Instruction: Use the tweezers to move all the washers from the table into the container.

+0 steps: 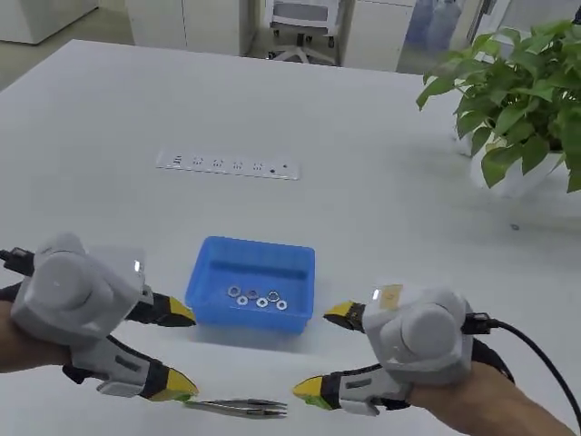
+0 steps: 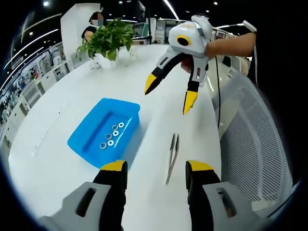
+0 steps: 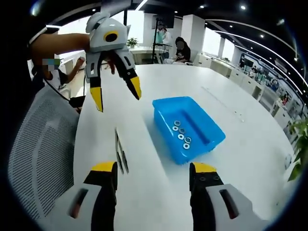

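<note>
A blue container (image 1: 252, 282) sits on the white table with several steel washers (image 1: 258, 298) lying in it; it also shows as the container (image 2: 103, 131) and the container (image 3: 188, 126), each with washers (image 2: 111, 136) and washers (image 3: 181, 133) inside. Metal tweezers (image 1: 238, 408) lie flat on the table at the near edge, between the two grippers, also seen as tweezers (image 2: 172, 151) and tweezers (image 3: 120, 150). My left gripper (image 1: 182, 349) stands open and empty, left of the tweezers. My right gripper (image 1: 326, 352) is open and empty on their right. No washers are visible on the table.
A white power strip (image 1: 227, 165) lies on the table beyond the container. A potted green plant (image 1: 524, 100) stands at the far right. A mesh office chair (image 2: 250, 139) is at the table's near side. People sit in the background (image 3: 180, 48).
</note>
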Demonstrator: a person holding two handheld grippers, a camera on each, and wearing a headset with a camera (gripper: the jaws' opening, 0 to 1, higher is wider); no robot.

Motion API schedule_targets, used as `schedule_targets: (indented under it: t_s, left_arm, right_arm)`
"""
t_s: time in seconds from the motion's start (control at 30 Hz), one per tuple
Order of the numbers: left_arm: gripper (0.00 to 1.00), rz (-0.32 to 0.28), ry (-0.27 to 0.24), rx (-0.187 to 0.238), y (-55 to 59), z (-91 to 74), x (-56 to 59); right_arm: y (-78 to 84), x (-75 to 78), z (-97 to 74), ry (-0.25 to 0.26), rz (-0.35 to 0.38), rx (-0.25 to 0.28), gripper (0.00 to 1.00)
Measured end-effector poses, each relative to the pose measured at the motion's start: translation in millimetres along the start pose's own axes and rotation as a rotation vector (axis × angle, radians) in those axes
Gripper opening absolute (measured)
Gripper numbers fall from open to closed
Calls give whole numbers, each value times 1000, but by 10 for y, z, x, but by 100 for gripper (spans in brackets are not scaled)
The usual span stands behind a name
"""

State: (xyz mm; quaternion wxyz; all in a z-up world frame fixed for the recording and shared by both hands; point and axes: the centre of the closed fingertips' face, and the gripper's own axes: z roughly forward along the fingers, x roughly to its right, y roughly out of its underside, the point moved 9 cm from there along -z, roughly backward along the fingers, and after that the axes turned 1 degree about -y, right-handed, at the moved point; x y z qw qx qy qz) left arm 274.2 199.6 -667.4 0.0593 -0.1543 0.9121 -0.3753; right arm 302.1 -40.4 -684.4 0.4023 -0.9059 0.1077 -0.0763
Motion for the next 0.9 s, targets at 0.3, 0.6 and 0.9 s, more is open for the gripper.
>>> schedule_targets:
  t_s: [0.3,0.6,0.9]
  left_arm:
    - [73,-78,-75,122,-2,-243,-24]
    - [91,-93,-88,144,0,-371,-4]
    - [99,-81,-86,124,17,-419,37]
  right_arm:
    - [98,86,-273,26,79,72,80]
    - [151,110,-444,31,102,99,97]
    - [202,99,-534,35,99,87,100]
